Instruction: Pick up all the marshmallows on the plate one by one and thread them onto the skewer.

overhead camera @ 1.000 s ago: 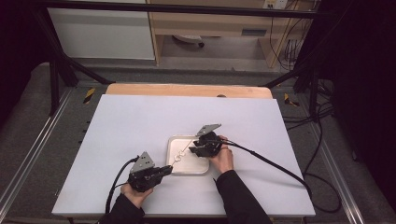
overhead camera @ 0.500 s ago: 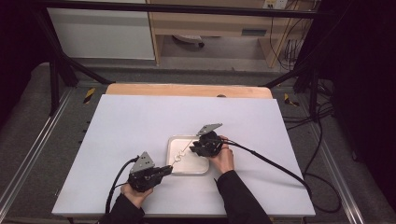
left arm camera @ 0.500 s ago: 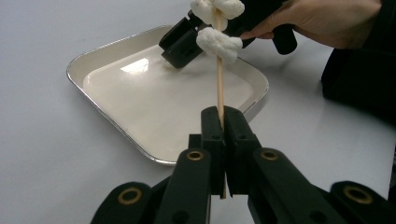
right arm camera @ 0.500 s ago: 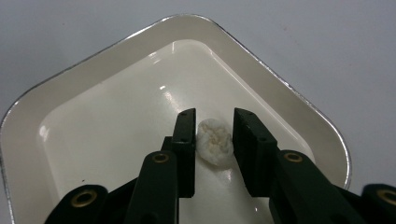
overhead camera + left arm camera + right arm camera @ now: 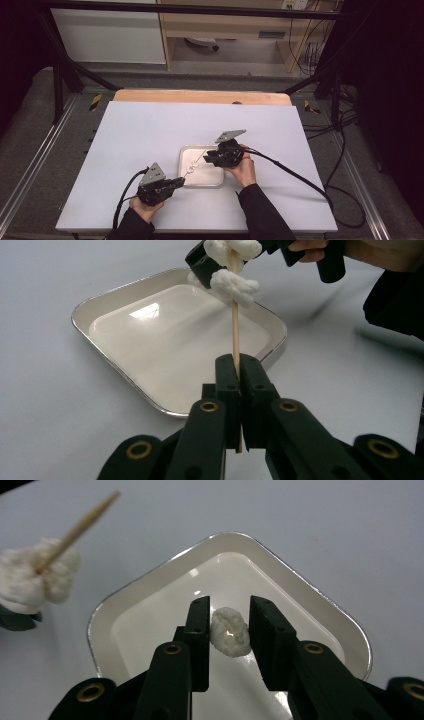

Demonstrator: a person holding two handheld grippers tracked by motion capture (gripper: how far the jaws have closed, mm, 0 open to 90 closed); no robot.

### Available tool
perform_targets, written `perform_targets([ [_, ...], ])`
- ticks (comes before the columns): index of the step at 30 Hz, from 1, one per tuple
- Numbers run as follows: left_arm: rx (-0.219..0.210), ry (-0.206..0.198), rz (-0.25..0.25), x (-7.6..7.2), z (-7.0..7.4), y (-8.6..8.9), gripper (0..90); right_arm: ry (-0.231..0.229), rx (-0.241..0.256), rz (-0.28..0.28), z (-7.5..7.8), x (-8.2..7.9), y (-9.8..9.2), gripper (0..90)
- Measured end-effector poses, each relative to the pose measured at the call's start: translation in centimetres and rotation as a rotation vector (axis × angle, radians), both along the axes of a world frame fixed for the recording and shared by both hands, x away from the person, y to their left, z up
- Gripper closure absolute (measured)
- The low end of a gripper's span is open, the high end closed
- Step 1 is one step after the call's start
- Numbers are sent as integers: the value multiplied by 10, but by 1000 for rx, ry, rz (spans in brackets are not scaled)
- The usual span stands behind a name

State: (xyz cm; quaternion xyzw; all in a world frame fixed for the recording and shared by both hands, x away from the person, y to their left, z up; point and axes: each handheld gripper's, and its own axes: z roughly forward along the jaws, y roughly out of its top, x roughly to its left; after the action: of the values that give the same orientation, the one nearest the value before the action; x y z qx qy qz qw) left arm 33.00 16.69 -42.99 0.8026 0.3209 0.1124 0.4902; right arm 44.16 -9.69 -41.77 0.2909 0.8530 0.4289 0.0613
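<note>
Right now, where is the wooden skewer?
The wooden skewer is clamped in the left gripper, at the tray's near-left corner in the high view, slanting up over it with two white pieces threaded near its far end.

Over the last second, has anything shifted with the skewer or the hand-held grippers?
Hardly anything visibly changed. The left hand-held gripper stays clamped on the wooden skewer at the tray's near-left corner, white pieces still threaded on it. The right hand-held gripper remains over the tray with another white piece between its jaws.
</note>
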Motion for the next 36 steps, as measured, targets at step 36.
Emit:
perform_targets([
  [36, -4, -10, -27, -3, 0, -4, 875, 54, 403, -44, 43, -31, -59, 714],
])
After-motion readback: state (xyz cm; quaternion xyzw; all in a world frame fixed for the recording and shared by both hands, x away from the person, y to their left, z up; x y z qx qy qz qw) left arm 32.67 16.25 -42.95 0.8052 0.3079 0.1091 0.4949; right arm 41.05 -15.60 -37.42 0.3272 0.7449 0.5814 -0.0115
